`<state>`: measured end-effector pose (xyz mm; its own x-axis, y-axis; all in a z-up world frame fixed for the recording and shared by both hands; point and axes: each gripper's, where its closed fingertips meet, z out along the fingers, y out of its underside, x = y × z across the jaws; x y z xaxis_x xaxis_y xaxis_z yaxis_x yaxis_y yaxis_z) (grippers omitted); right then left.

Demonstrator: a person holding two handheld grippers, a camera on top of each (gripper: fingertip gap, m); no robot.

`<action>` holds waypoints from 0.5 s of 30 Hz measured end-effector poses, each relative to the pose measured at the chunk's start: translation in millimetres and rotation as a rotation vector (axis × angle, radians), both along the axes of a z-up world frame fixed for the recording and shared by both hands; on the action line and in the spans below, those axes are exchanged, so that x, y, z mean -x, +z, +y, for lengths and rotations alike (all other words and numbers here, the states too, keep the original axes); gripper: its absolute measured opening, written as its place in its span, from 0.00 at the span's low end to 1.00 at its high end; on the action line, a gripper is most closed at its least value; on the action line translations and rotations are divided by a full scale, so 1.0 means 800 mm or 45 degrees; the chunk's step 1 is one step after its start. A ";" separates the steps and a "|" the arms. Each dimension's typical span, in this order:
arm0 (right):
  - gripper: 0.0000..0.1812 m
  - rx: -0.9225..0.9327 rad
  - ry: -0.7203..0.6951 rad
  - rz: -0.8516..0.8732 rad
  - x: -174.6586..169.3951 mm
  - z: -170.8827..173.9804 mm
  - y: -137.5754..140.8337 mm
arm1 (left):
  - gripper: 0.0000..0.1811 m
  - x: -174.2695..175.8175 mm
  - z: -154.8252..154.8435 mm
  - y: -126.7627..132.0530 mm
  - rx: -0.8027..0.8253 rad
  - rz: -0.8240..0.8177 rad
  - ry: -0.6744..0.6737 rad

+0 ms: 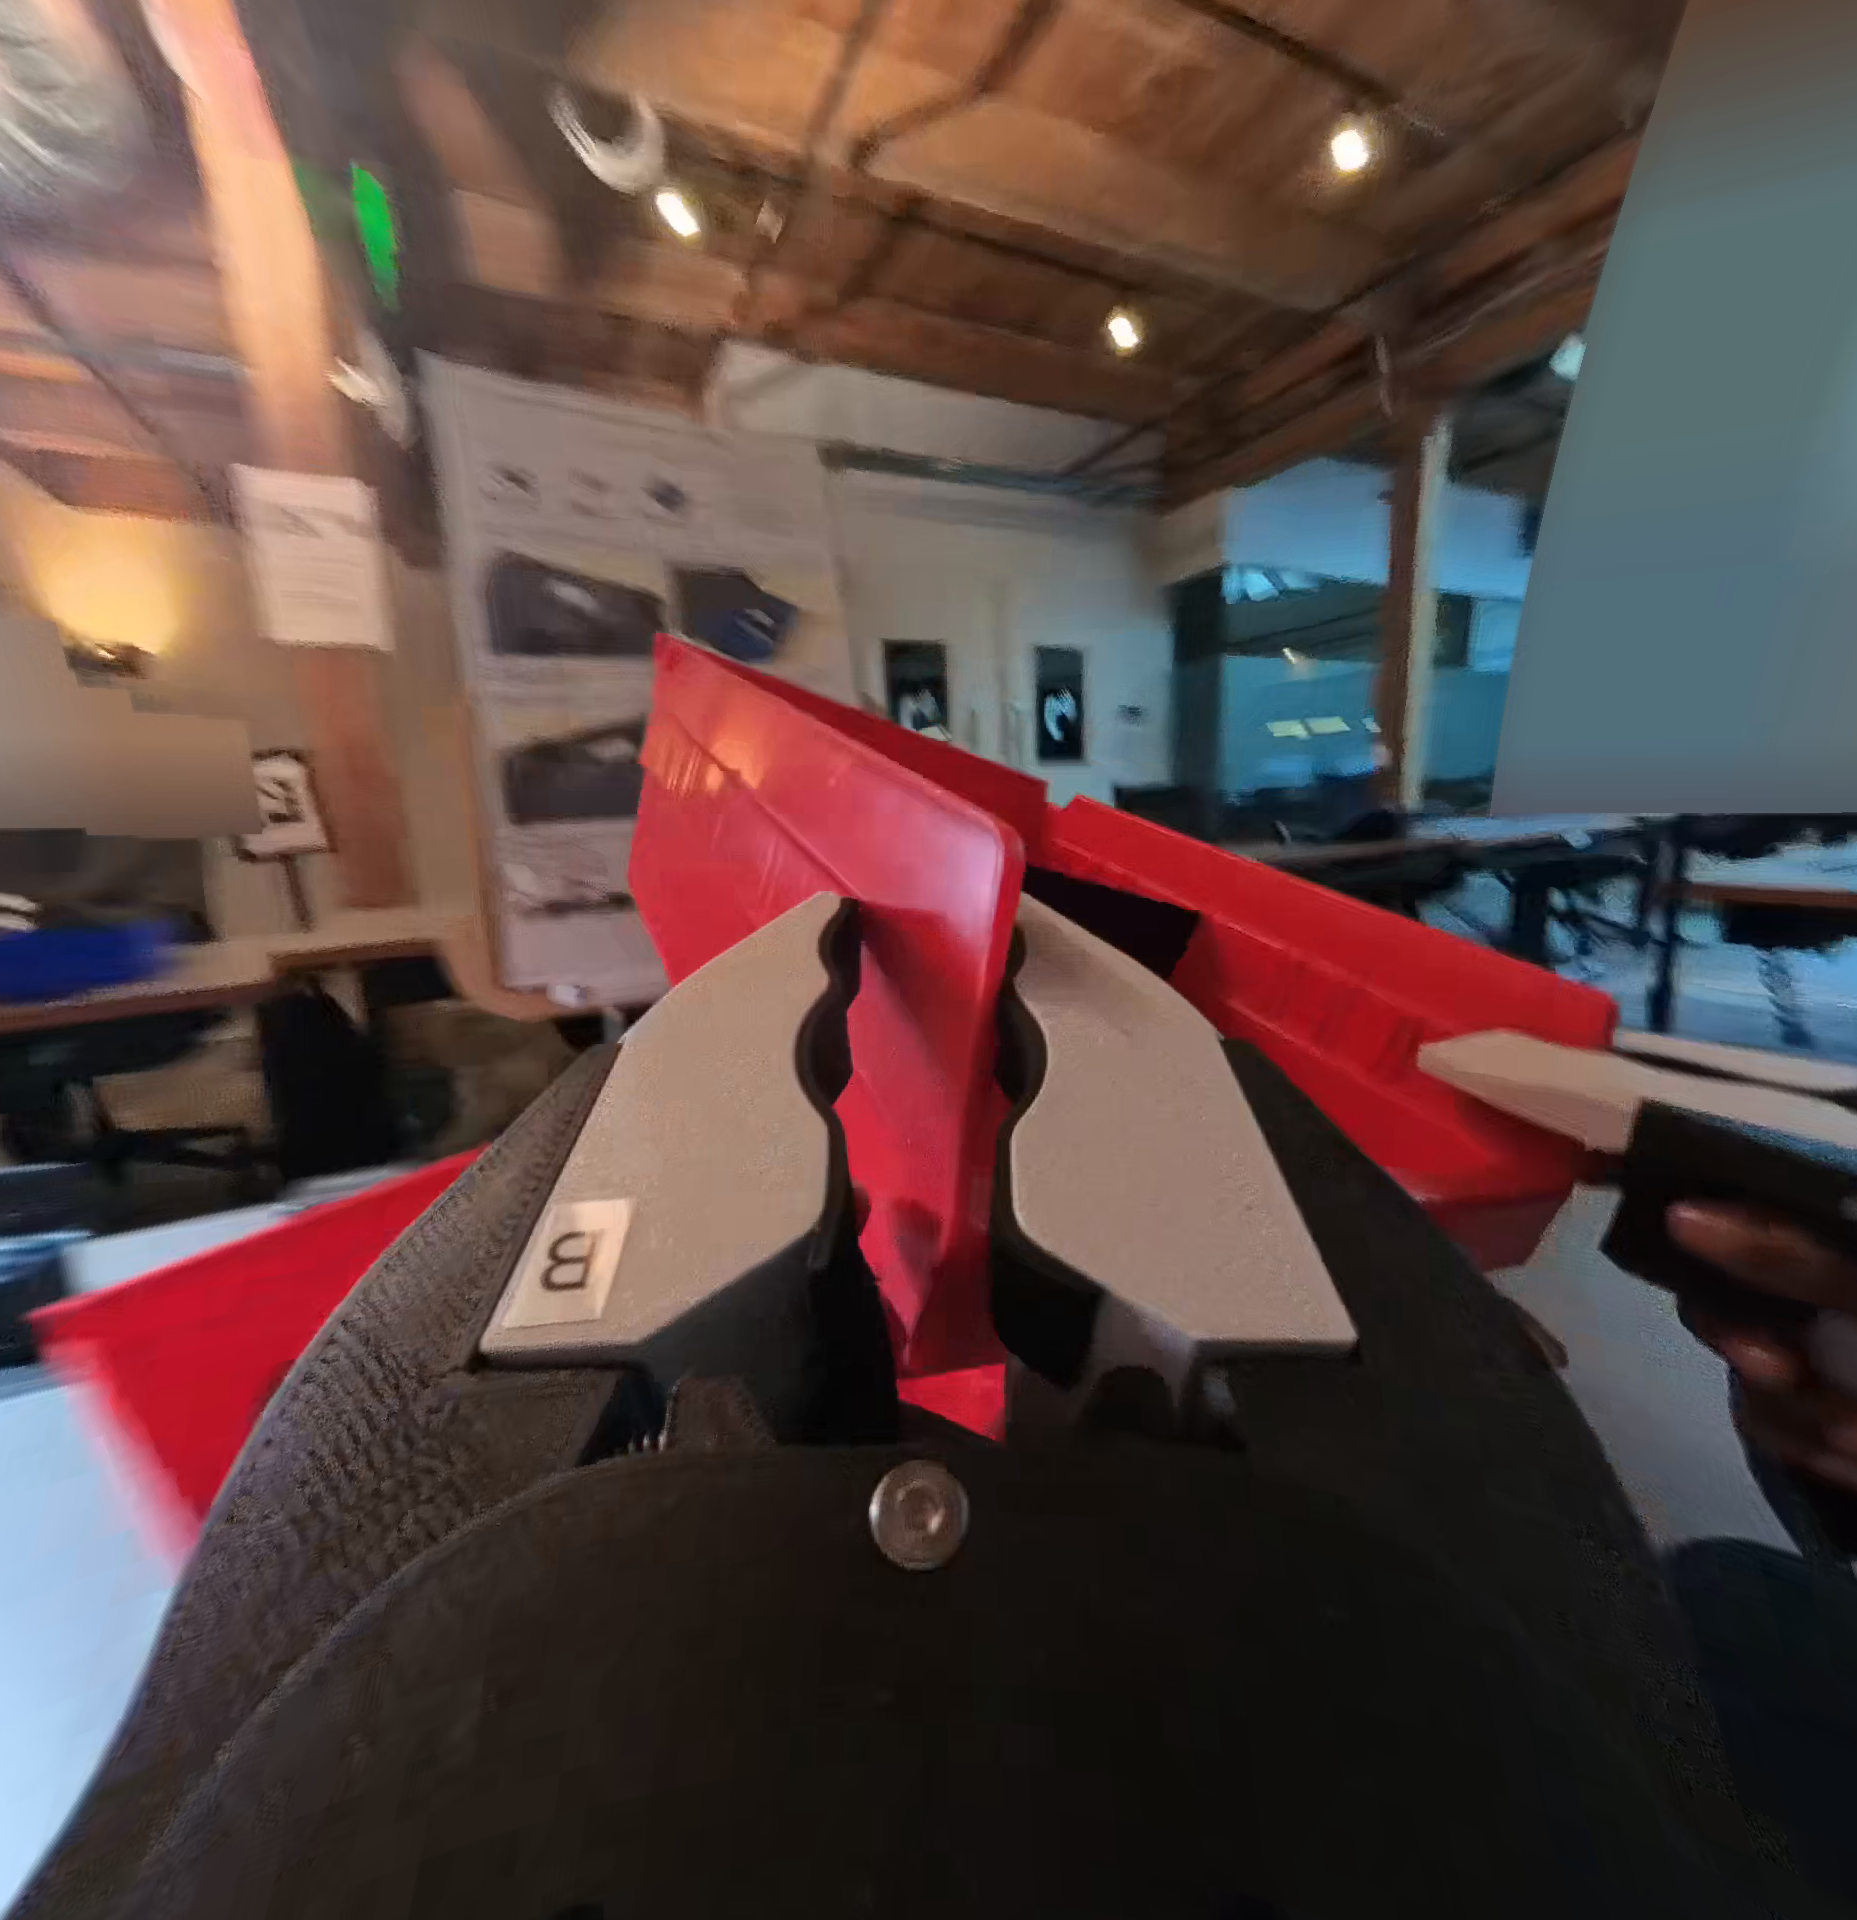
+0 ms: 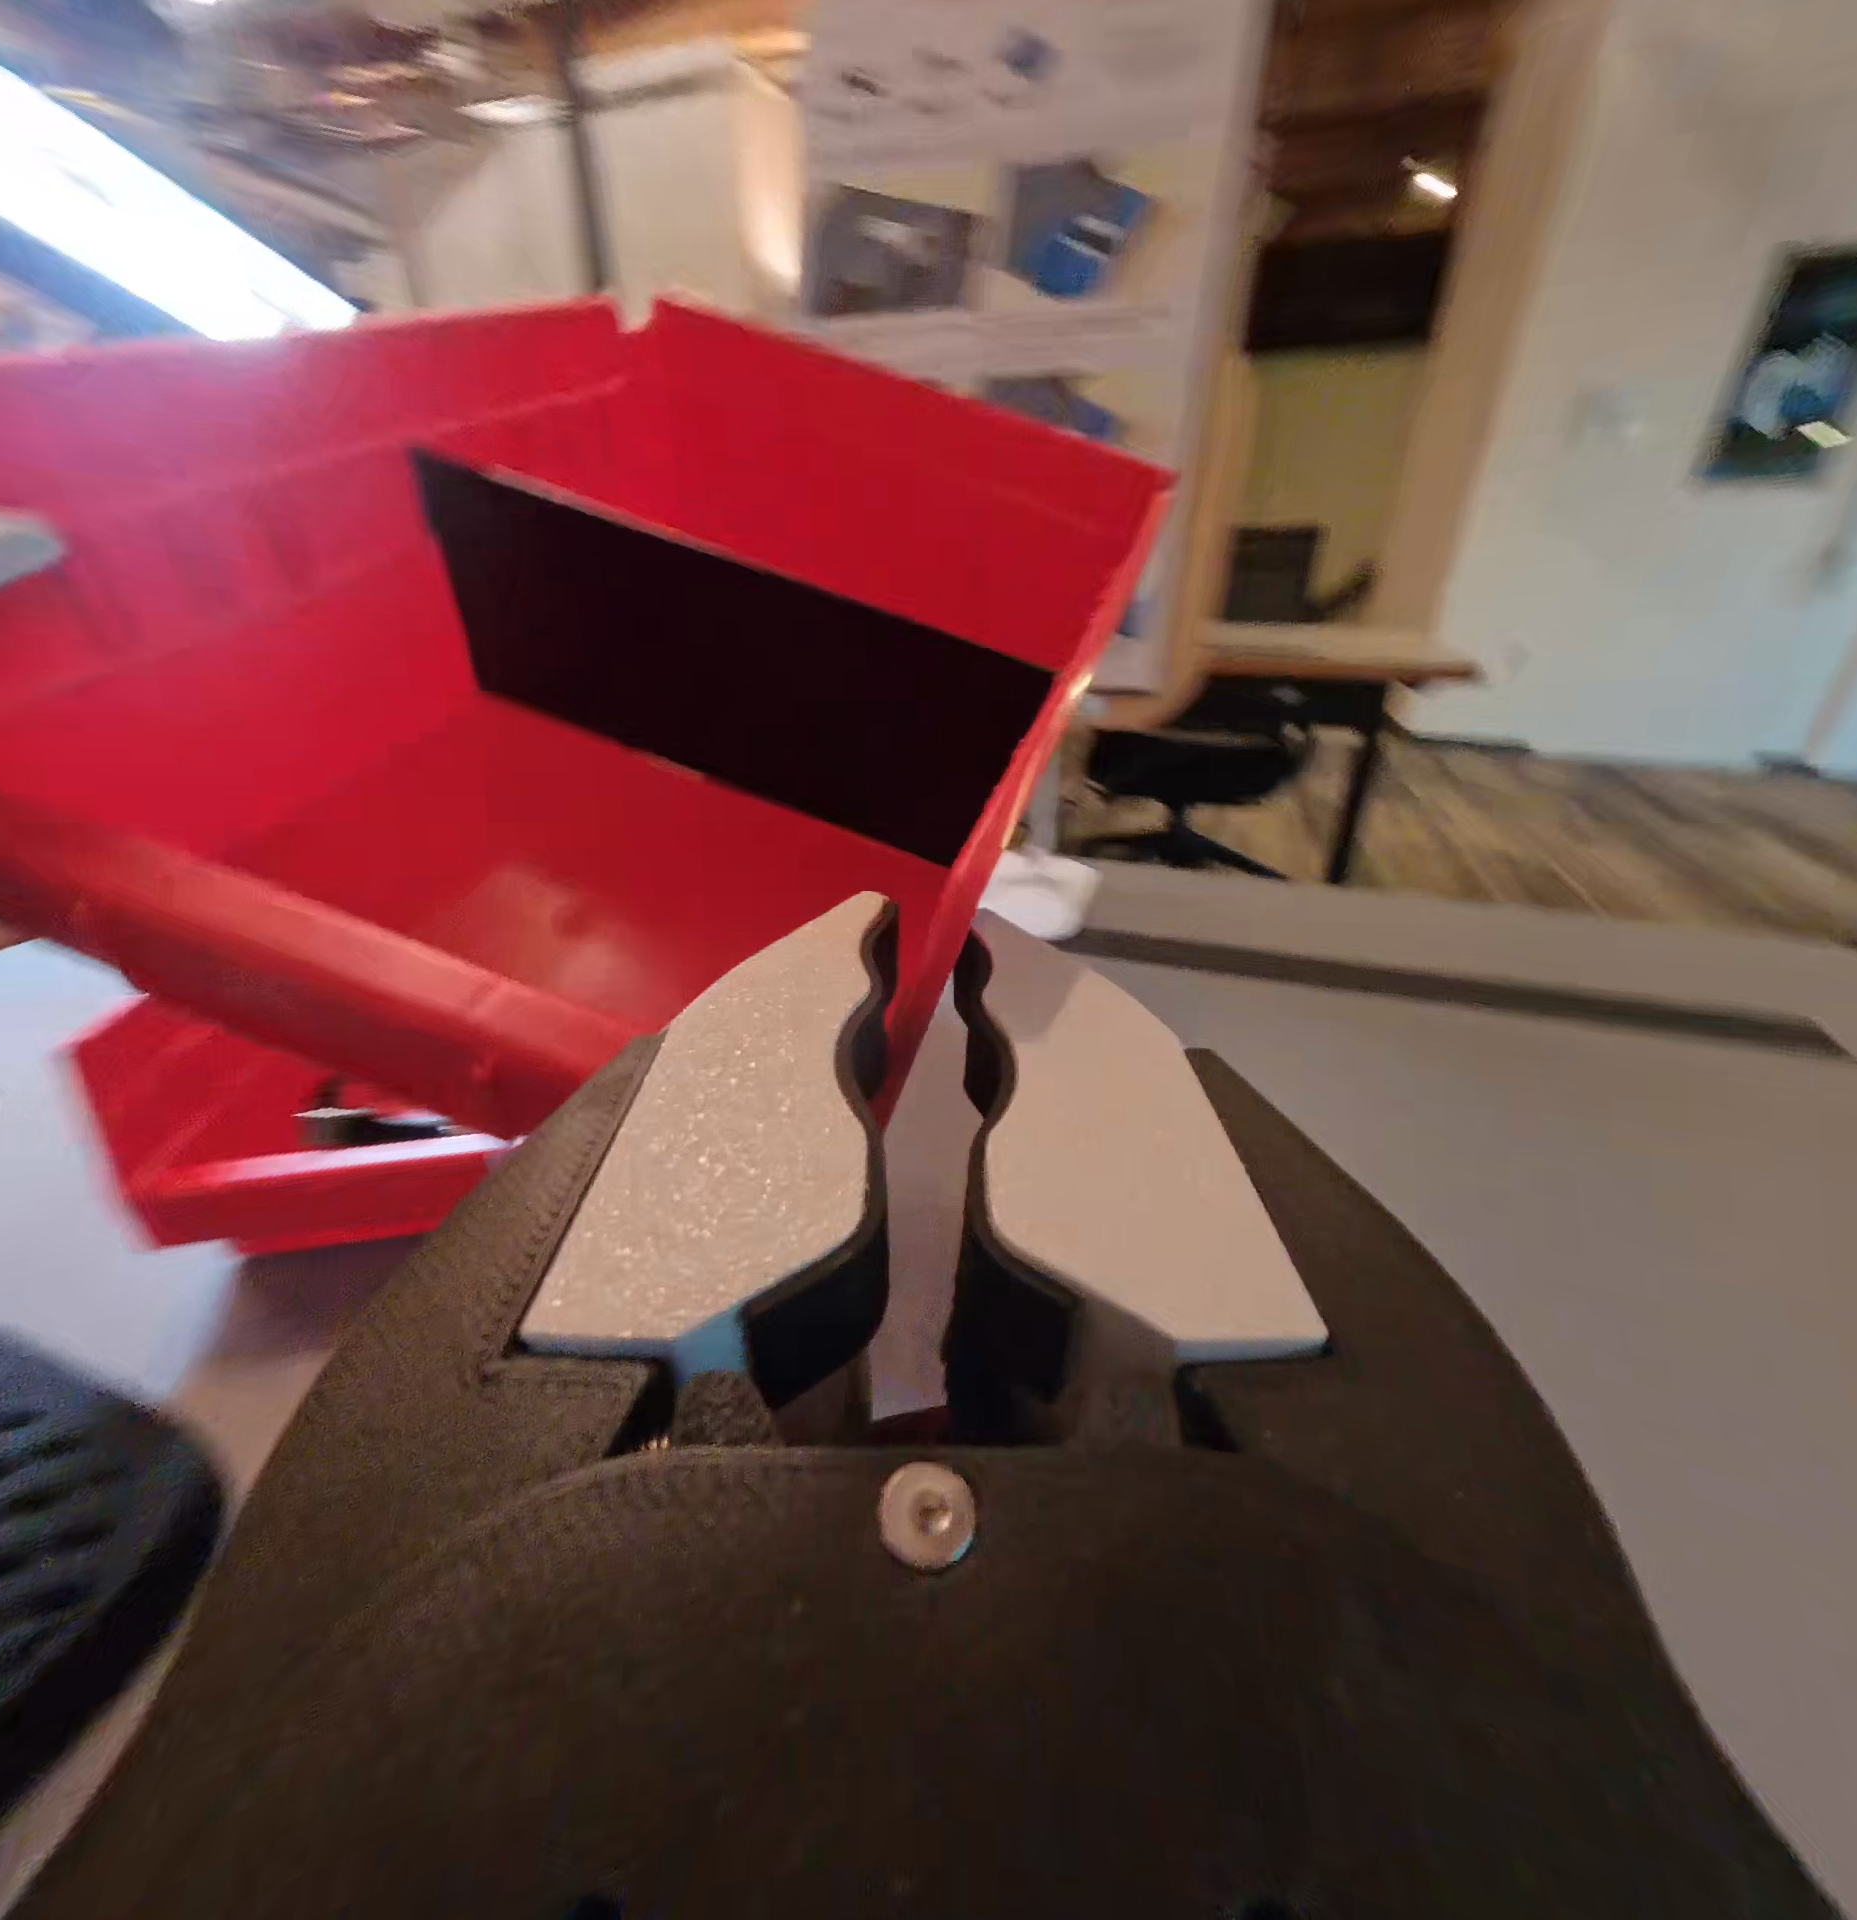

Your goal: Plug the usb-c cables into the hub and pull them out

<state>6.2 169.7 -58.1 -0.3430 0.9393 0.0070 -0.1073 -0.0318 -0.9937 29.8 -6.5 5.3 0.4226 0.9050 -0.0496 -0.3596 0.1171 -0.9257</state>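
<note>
An open-plan office or lab: a wooden beam ceiling (image 1: 1007, 208) with spotlights, a printed poster (image 1: 612, 665) on a stand (product photos on it), desks (image 2: 1339, 665) with black office chairs (image 2: 1194, 769), and glass partitions (image 1: 1308, 665).

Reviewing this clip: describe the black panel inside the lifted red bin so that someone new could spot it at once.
Start from the big red bin, tilted and gripped on opposite walls by the left hand-held gripper and the right hand-held gripper. Look inside, at the far inner wall. The black panel lies flat against it, the only dark rectangle amid all the red plastic.
</note>
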 end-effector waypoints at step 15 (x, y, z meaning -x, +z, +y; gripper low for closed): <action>0.03 -0.153 -0.531 -0.354 0.022 0.287 -0.114 | 0.14 0.103 0.289 -0.173 0.469 -0.424 -0.328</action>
<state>-11.8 399.4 -149.1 0.0567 0.9948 0.0851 0.1821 0.0735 -0.9805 -52.7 224.3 -133.2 0.6747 0.7184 -0.1693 -0.0431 -0.1906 -0.9807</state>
